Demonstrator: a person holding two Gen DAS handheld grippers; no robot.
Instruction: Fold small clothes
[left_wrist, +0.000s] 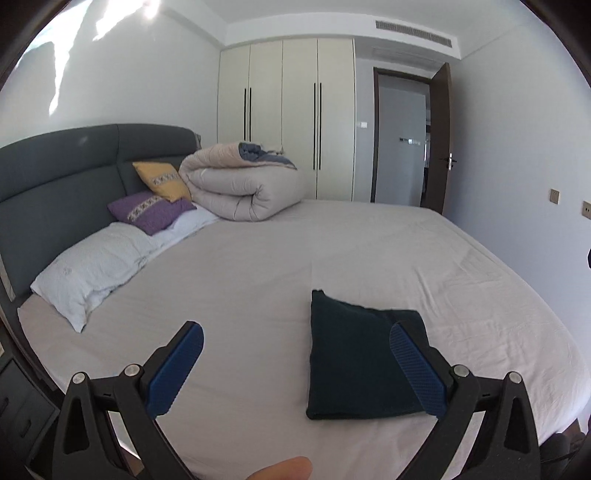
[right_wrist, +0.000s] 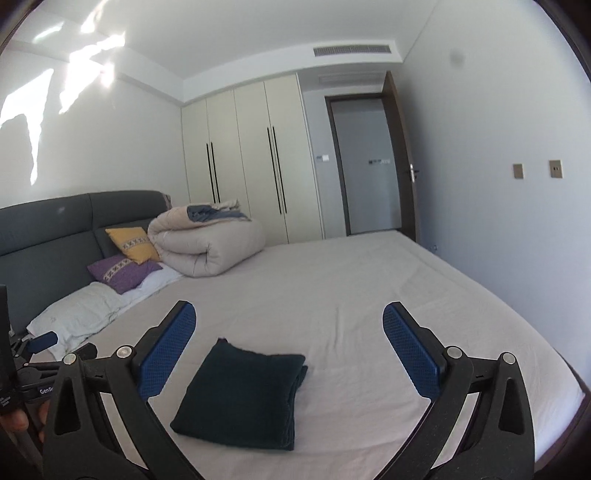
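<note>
A dark teal garment (left_wrist: 354, 358) lies folded into a neat square on the light grey bed sheet (left_wrist: 258, 280). It also shows in the right wrist view (right_wrist: 240, 395). My left gripper (left_wrist: 295, 347) is open and empty, held above the sheet, with its right blue pad (left_wrist: 417, 373) in front of the garment's right part. My right gripper (right_wrist: 290, 328) is open and empty, raised above the bed; the garment lies below, between its fingers. The left gripper's tip (right_wrist: 42, 341) shows at the left edge of the right wrist view.
A rolled beige duvet (left_wrist: 240, 184), a yellow cushion (left_wrist: 162, 179), a purple cushion (left_wrist: 151, 210) and white pillows (left_wrist: 92, 266) lie by the grey headboard (left_wrist: 55, 177). Cream wardrobes (left_wrist: 284, 118) and an open door (left_wrist: 439, 136) stand beyond the bed.
</note>
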